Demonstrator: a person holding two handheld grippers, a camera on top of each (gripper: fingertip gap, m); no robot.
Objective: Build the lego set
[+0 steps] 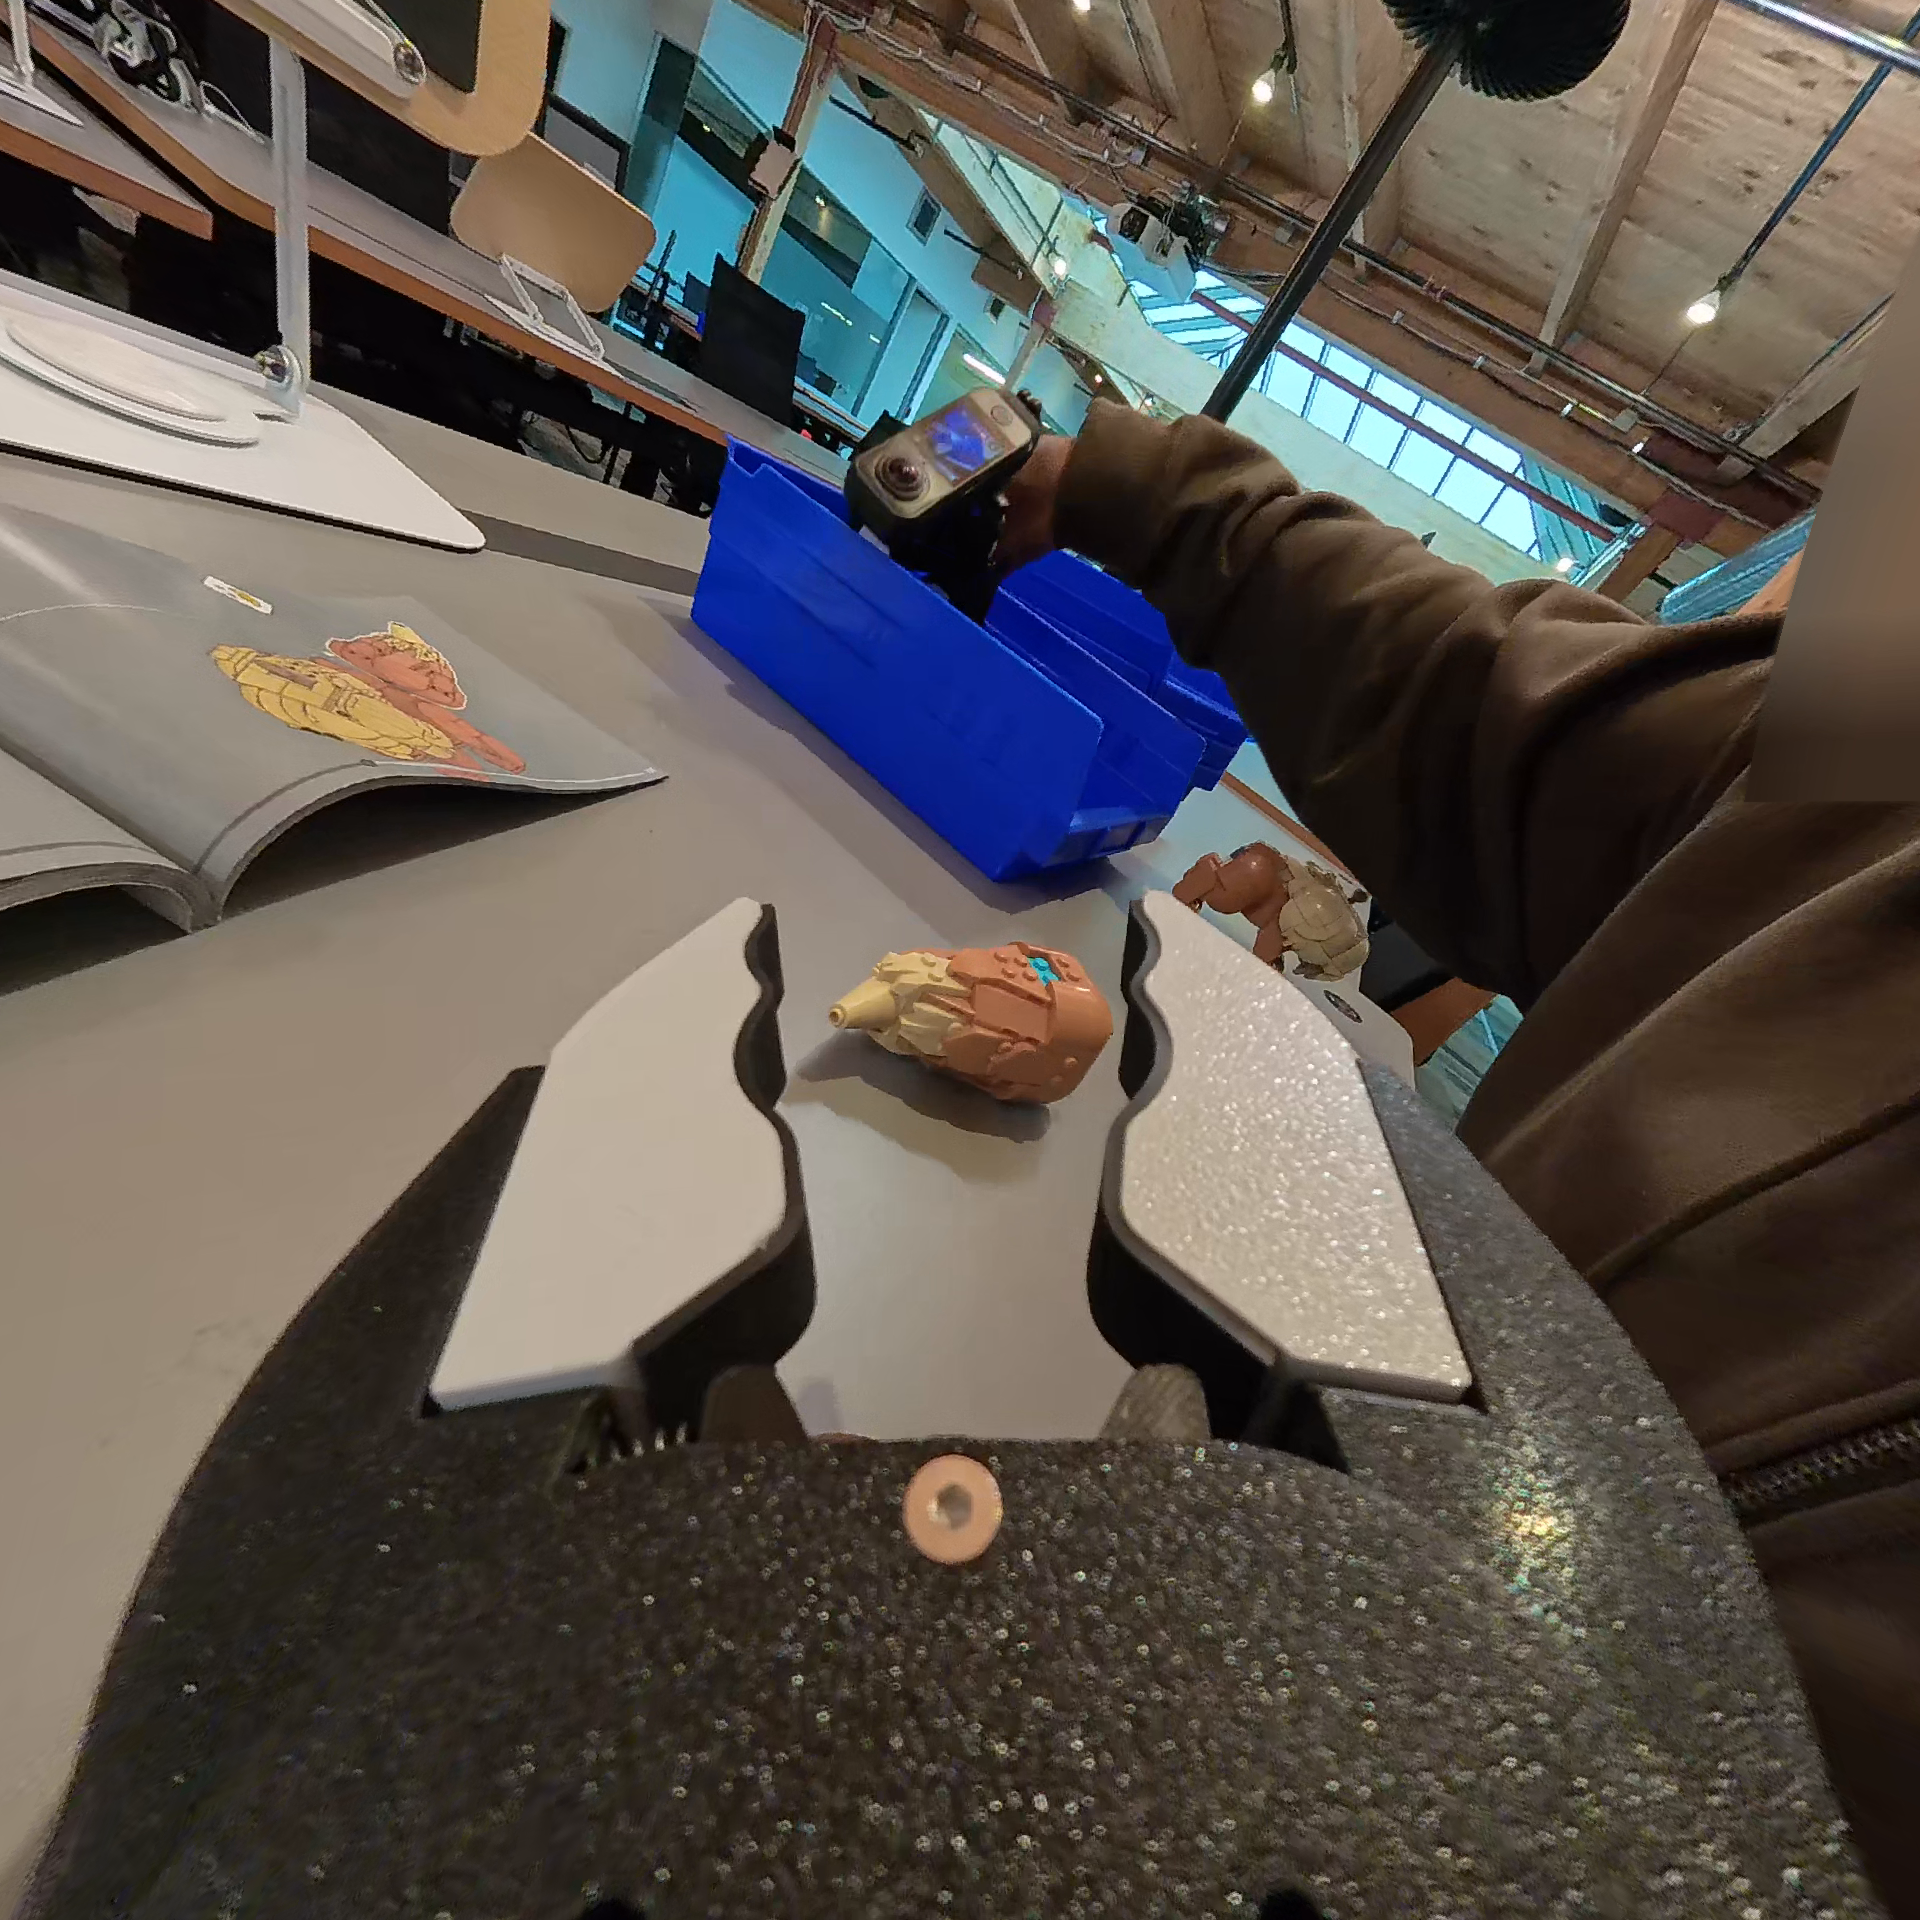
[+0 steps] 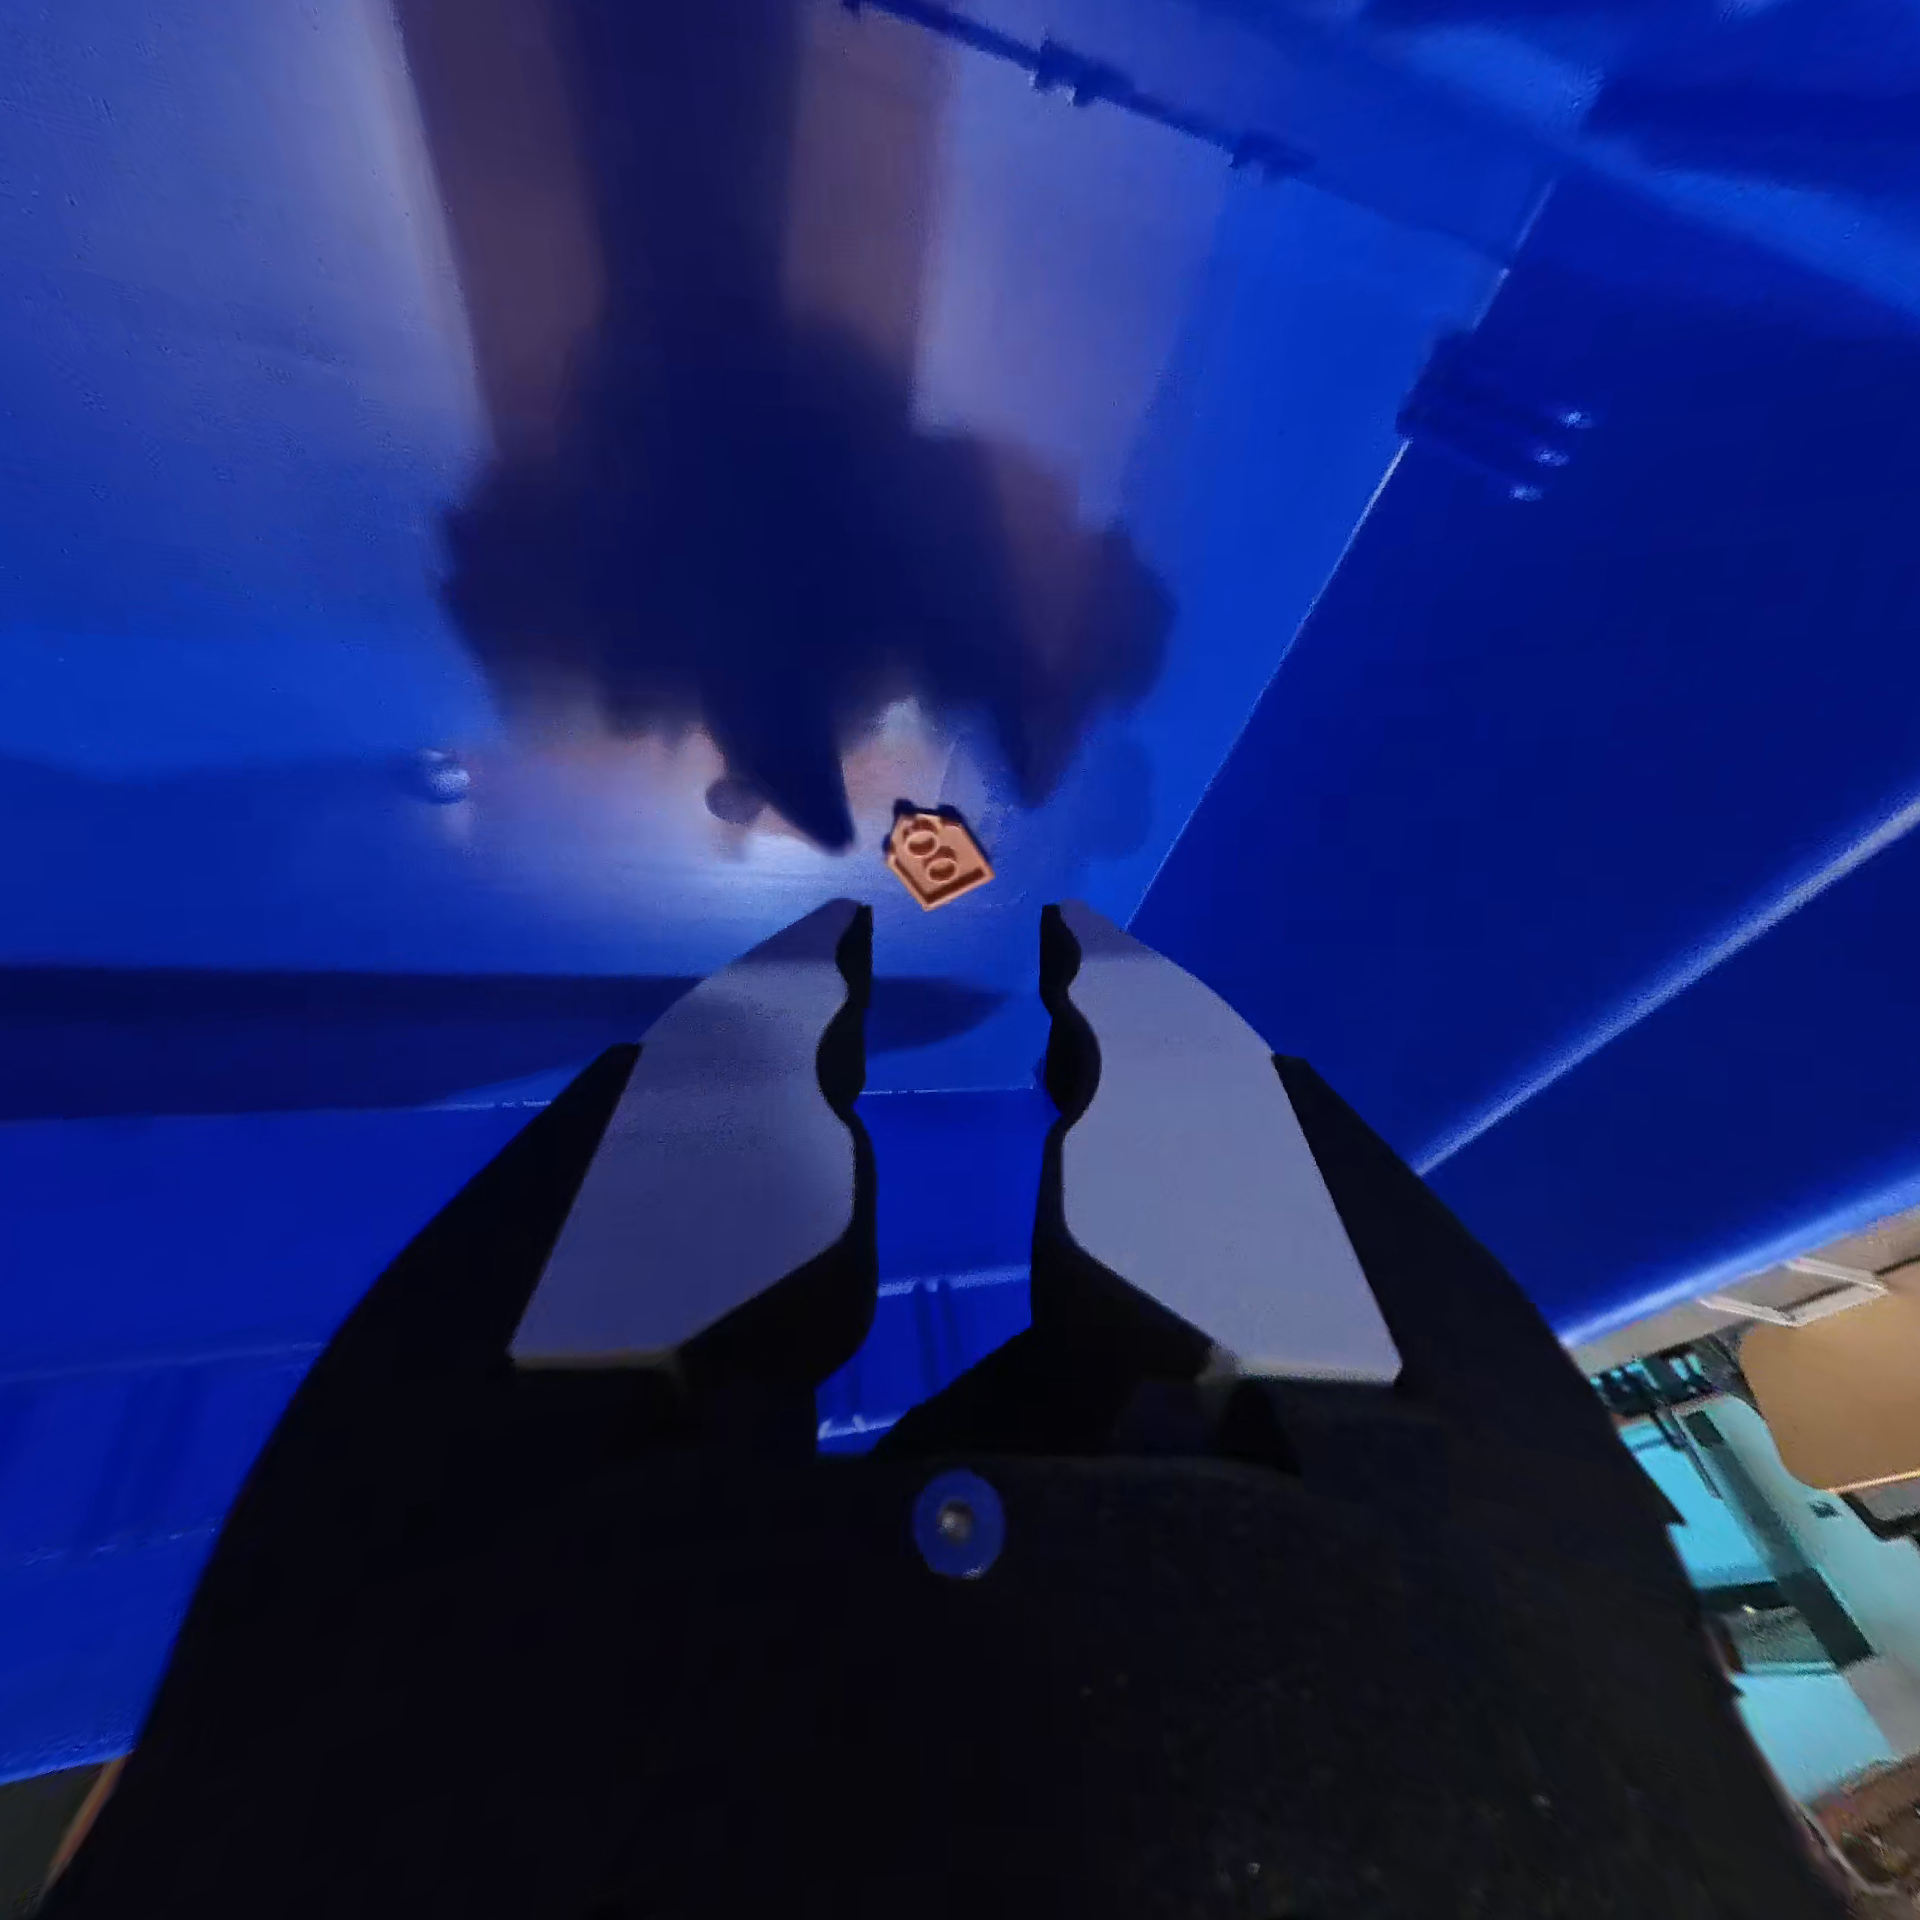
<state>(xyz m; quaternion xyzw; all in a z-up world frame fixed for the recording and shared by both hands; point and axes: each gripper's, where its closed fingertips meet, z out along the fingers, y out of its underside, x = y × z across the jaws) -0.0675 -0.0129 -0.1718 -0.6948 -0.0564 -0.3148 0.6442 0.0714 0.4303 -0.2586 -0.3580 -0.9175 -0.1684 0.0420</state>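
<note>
Your left gripper (image 1: 948, 977) hangs low over the grey table (image 1: 312, 1143) with its jaws spread wide and nothing between them. Just past the fingertips, at the centre of the left wrist view, the tan-and-brown lego head piece (image 1: 982, 1013) lies on its side on the table, its pale pointed end toward the left of the frame and a small teal spot on its upper face. It sits in line with the gap between the fingers but touches neither one.

To the right of it, near the table edge and partly behind your brown sleeve (image 1: 1455, 707), stands a second brown-and-tan lego figure (image 1: 1283, 904). At the left of the frame an open instruction booklet (image 1: 312, 727) lies flat, showing a yellow and orange drawing. Above centre sit the blue bins (image 1: 894, 707), and your right gripper (image 1: 961, 566), with its camera on top, reaches down into them.

In the right wrist view you are inside a blue bin (image 2: 1558, 831). Your right gripper (image 2: 956, 920) is released, its fingers apart and empty. A small orange lego plate (image 2: 935, 854) with two studs lies on the bin floor just beyond the fingertips, slightly above centre of the frame, not touched by either finger. A dark shadow falls on the bin surface above it.
</note>
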